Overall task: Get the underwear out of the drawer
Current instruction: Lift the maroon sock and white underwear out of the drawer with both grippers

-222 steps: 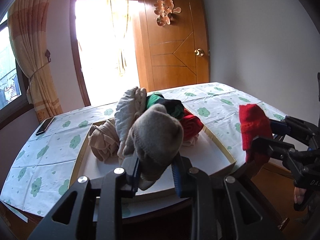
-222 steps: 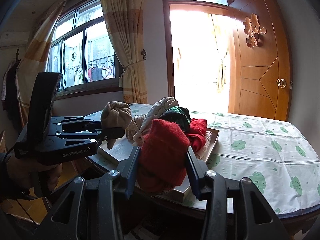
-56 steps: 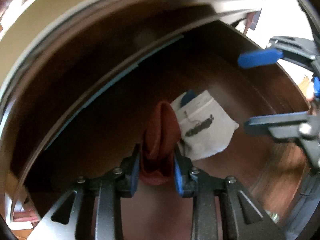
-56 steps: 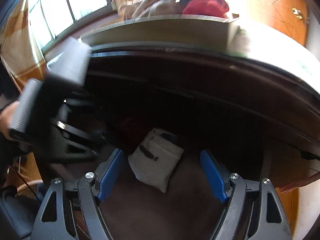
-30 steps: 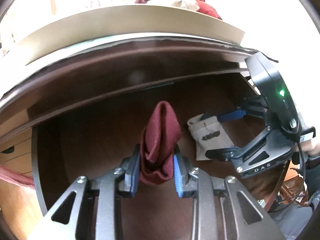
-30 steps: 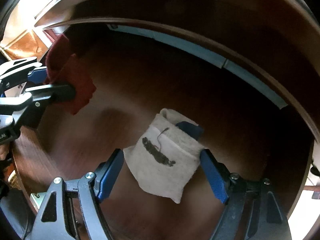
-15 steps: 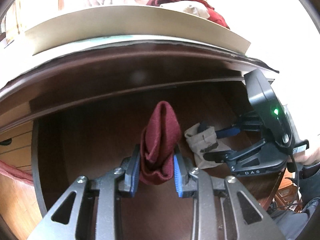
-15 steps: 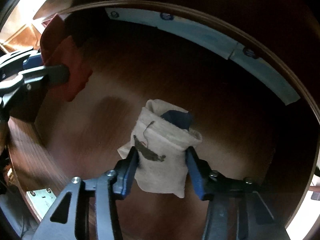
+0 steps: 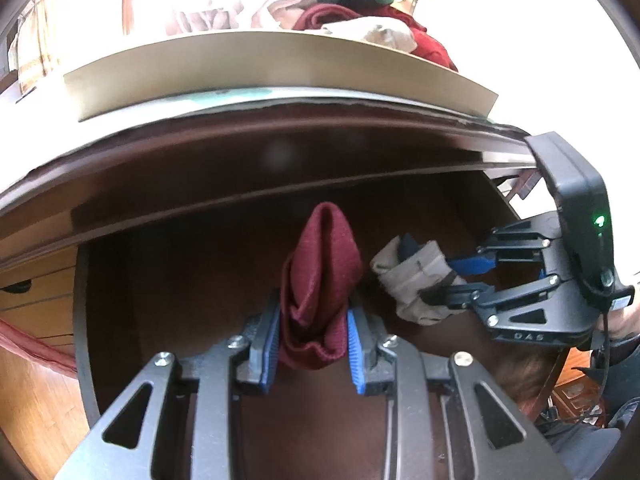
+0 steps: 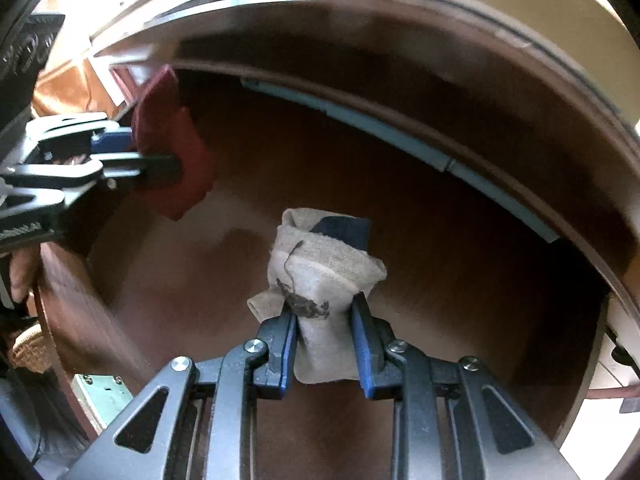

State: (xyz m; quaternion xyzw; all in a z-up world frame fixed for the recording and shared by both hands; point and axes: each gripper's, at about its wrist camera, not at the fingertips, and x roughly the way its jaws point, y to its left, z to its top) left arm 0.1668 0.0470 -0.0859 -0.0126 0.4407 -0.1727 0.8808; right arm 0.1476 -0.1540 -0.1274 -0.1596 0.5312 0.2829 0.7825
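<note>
My left gripper (image 9: 312, 344) is shut on a folded dark red garment (image 9: 320, 276) and holds it above the floor of the open dark wooden drawer (image 9: 192, 280). It also shows in the right wrist view (image 10: 172, 148) at the left. My right gripper (image 10: 324, 344) is shut on a folded beige garment (image 10: 320, 276) with a dark print and a navy inner part, lifted off the drawer floor (image 10: 440, 264). In the left wrist view the beige garment (image 9: 416, 280) hangs in the right gripper (image 9: 456, 280), just right of the red one.
Above the drawer, the table edge (image 9: 280, 128) carries a shallow cream tray (image 9: 260, 64) with a pile of clothes (image 9: 348, 4). A pale blue strip (image 10: 400, 140) runs along the drawer's back wall. A metal bracket (image 10: 104, 396) sits at the lower left.
My right gripper has closed on the beige garment and lifted it off the drawer floor. My left gripper keeps the red garment and has risen slightly.
</note>
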